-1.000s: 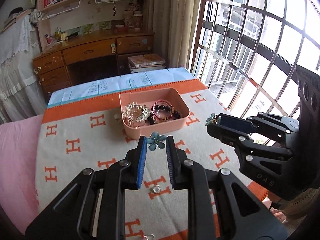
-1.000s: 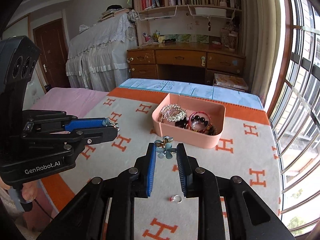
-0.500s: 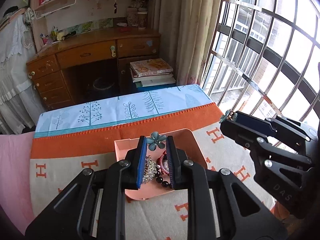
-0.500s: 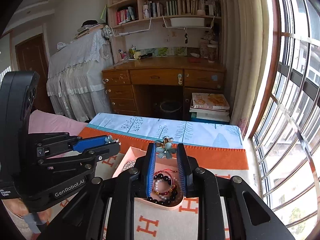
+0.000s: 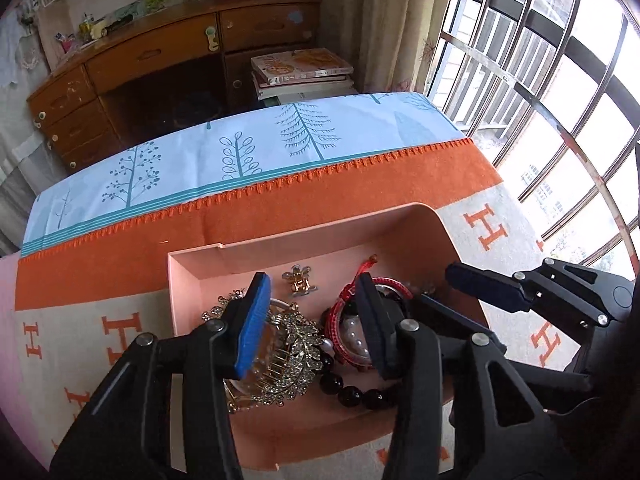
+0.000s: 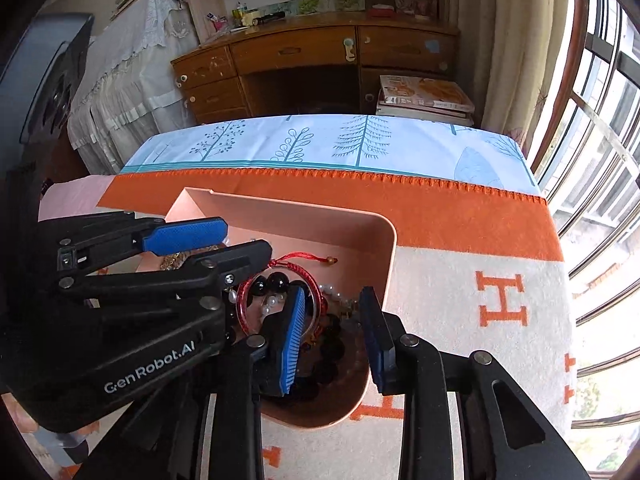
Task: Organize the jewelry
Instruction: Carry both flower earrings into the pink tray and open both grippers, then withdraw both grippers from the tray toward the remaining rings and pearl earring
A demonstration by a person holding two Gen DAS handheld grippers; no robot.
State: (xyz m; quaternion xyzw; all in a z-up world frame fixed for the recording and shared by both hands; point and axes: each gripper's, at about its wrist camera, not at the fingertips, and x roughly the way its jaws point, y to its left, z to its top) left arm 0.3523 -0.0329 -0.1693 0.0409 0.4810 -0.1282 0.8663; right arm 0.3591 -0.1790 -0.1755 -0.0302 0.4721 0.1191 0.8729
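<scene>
Both grippers hang over the pink tray (image 5: 312, 236), which sits on the orange-and-cream blanket (image 5: 352, 188) in the lower half of each frame. In the left wrist view the left gripper (image 5: 314, 322) fills the bottom centre, its jaws spread wide with nothing between the blue pads. Below the gap lie a gold rhinestone comb (image 5: 288, 352) and a string of black beads (image 5: 352, 392), both partly covered by the gripper's fingers. A small gold clip (image 5: 298, 280) rests alone on the tray floor, just above the left pad in the frame. A red cord bracelet (image 5: 352, 288) and a ring of pearls lie right of centre, half hidden behind the right-hand finger. The tray's near wall is cut off by the gripper body at the bottom.

In the right wrist view the right gripper (image 6: 334, 334) sits at bottom centre, its jaws also well apart and holding nothing. The left gripper's black body crosses the left side of that frame and hides most of the tray's left half. The red bracelet, dark beads and pearls show between the two tools, crowded and hard to separate. The flower-shaped pieces cannot be made out with certainty in the heap. A wooden desk (image 6: 320, 56) and stacked books (image 6: 424, 96) stand beyond the bed at the top.
</scene>
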